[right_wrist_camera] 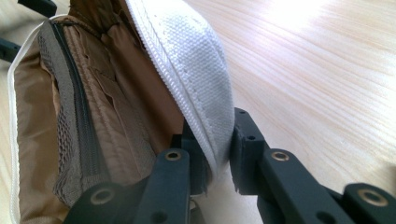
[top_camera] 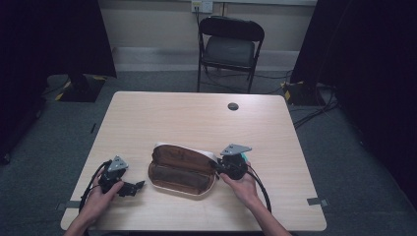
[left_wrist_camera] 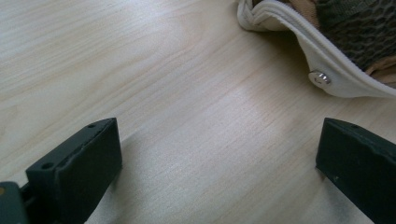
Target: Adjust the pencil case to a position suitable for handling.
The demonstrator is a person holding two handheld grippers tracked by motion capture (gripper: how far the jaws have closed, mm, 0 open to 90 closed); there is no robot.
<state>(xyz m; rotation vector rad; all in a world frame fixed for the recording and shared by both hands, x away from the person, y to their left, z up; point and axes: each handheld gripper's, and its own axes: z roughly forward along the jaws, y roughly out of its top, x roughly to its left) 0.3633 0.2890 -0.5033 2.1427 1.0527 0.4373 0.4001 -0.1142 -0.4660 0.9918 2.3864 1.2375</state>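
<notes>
We see a white fabric zip pouch w/ brown lining (top_camera: pixel 181 169) lying open on the pale wood-grain table (top_camera: pixel 196 118), near the person's edge, approx. centred betw. the two hands. Right gripper (top_camera: pixel 219 167) sits at the pouch's right end, touching it; in the right gripper view its black jaws are pinched tight on the pouch's white zippered rim, one jaw inside vs. brown lining, other outside. Mesh pocket w/ dark zip (right_wrist_camera: pixel 70 126) shows inside the pouch. Left gripper (top_camera: pixel 139 186) rests on the table just left of the pouch, apart from it; in the left gripper view its jaws stand wide apart w/ bare wood betw. them, and the pouch's white edge w/ a silver metal snap stud (left_wrist_camera: pixel 319 77) lies just beyond. Black folding chair (top_camera: pixel 230 46) stands well beyond the pouch, past the table's far edge.
</notes>
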